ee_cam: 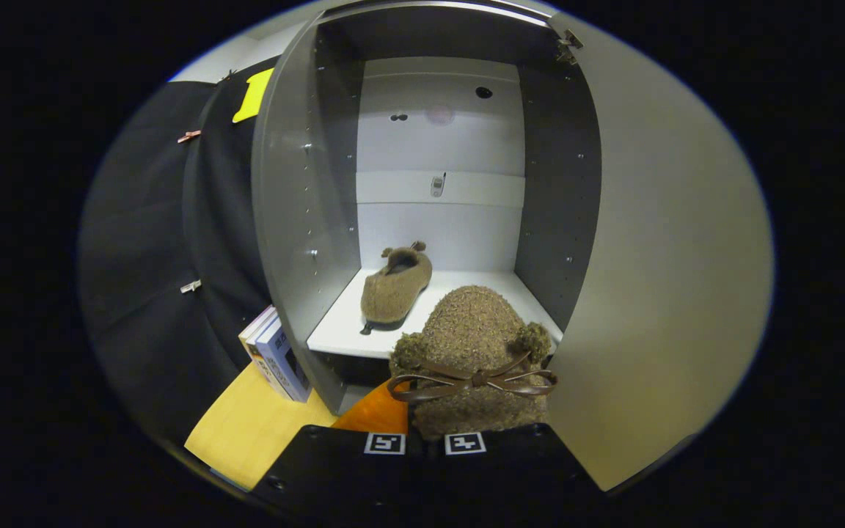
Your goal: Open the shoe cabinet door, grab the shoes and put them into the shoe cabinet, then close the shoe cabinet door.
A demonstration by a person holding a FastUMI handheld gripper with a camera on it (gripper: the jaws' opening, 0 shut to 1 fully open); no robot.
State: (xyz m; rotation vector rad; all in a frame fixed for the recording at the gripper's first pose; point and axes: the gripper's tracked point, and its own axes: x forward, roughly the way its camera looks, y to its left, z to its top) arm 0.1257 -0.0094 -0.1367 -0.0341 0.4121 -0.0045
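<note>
Open grey shoe cabinet [283, 183] on wooden floor [246, 433], one fuzzy brown slipper [397, 282] on its white shelf [342, 323], gripper [424, 444] level before it, fingers closed around second slipper [474, 359].

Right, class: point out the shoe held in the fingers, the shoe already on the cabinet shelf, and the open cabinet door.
held shoe [477, 345]: gripper view, on its fuzzy upper.
shelf shoe [395, 282]: gripper view, on its side.
cabinet door [657, 293]: gripper view, on its inner face.
</note>
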